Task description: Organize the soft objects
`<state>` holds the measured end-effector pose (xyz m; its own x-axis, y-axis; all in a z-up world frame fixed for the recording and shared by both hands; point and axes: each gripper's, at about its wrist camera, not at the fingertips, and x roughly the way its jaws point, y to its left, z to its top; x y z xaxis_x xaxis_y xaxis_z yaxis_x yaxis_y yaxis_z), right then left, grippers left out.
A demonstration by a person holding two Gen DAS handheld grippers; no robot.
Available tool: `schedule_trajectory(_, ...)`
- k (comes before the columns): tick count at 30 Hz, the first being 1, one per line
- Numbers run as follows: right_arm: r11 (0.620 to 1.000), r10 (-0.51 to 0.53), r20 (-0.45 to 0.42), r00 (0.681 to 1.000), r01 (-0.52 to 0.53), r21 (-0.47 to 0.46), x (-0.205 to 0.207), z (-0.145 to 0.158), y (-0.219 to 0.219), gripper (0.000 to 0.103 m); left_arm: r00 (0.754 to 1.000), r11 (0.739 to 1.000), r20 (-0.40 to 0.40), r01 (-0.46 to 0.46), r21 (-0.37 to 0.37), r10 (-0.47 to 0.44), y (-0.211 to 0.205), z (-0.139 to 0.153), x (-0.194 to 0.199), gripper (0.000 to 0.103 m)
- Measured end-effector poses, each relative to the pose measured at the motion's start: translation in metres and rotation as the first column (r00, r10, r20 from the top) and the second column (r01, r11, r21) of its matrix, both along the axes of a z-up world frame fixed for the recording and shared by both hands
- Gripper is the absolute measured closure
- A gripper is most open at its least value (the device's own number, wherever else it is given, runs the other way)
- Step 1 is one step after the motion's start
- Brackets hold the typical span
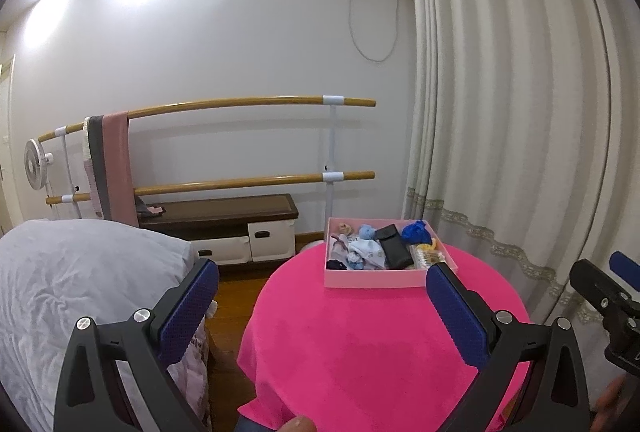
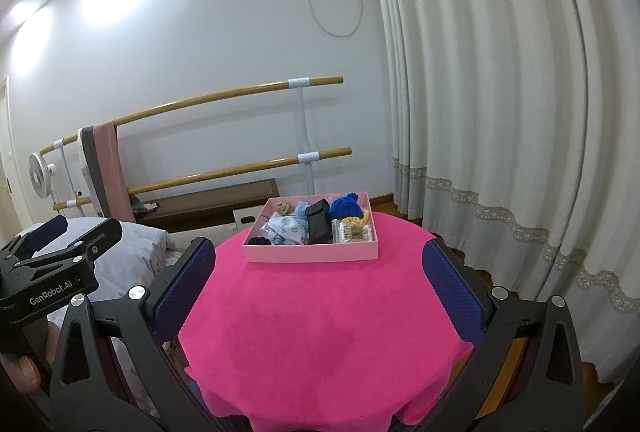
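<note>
Soft objects all sit bunched in the pink box at the table's far edge, fitting either a finished tidy or one pending, while left gripper and right gripper hover wide and empty.

Round table draped in a pink cloth, pink box sat directly on it toward the far edge, near side bare.
</note>
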<state>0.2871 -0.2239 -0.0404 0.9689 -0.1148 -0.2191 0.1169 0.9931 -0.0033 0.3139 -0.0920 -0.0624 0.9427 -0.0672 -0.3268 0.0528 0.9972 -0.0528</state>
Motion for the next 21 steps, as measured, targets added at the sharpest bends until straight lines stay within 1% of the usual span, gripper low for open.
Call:
schedule_trajectory(14, 1.0, -0.002, -0.002, 1.0, 0.002, -0.005, -0.0001, -0.0007, 0.0005, 0.0, 1.0, 1.0, 0.019, -0.004, 0.013, 0.004, -0.0076, -0.0041, -0.0044, 0.0)
schedule_trajectory(21, 1.0, -0.002, -0.003, 1.0, 0.002, -0.013, 0.0004, 0.0004, 0.0036, 0.0, 1.0, 1.0, 0.031, 0.007, 0.006, -0.007, -0.0079, -0.0071, -0.0073, 0.0)
